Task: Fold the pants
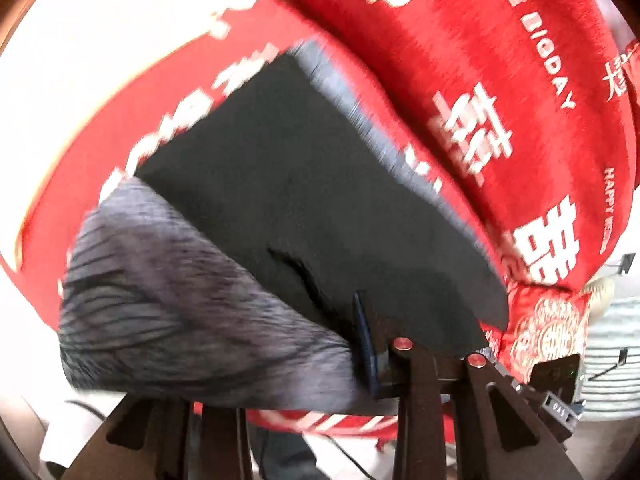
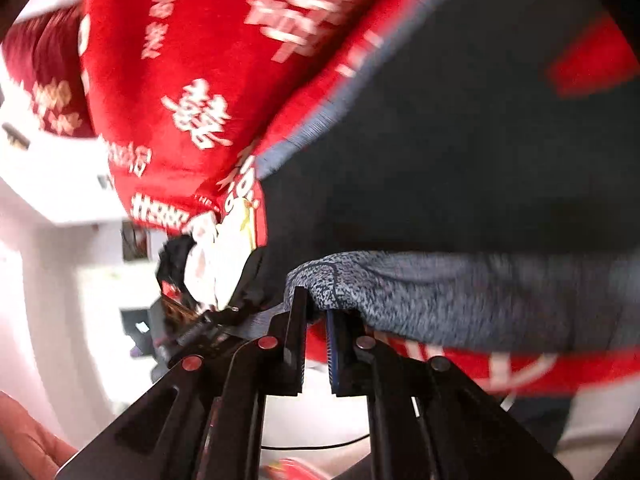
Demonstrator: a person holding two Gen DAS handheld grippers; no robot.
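Pants (image 1: 288, 200): dark, nearly black cloth with a speckled grey band along one end; both views are blurred.
Where the pants lie: spread over a red bedcover (image 1: 500, 60) printed with white characters and English words; the far grey-edged end rests on the cover, while the near end is lifted off it and bunched.
Near end, left wrist view: the grey band (image 1: 180, 300) is gathered into folds and pulled towards the camera, hanging over the near edge of the red bedcover.
Left gripper (image 1: 374, 344): its fingers are together, clamped on the bunched cloth where the grey band meets the dark fabric; one blue-edged finger pad (image 1: 365, 344) shows pressed against the cloth.
Near end, right wrist view: the grey band (image 2: 440, 292) runs across the picture from the gripper towards the right, with the dark cloth (image 2: 460, 152) rising behind it.
Right gripper (image 2: 316, 304): its tips are closed on the corner of the grey band, with the cloth pinched between the black finger and the blue-edged one.
Bedcover edge: a red strip with white marks shows below the lifted band in both views.
Beside the cover: a red cushion (image 1: 548, 328) with a round white pattern sits at the right edge in the left wrist view.
Background: pale floor and a thin dark cable (image 2: 312, 446), blurred.
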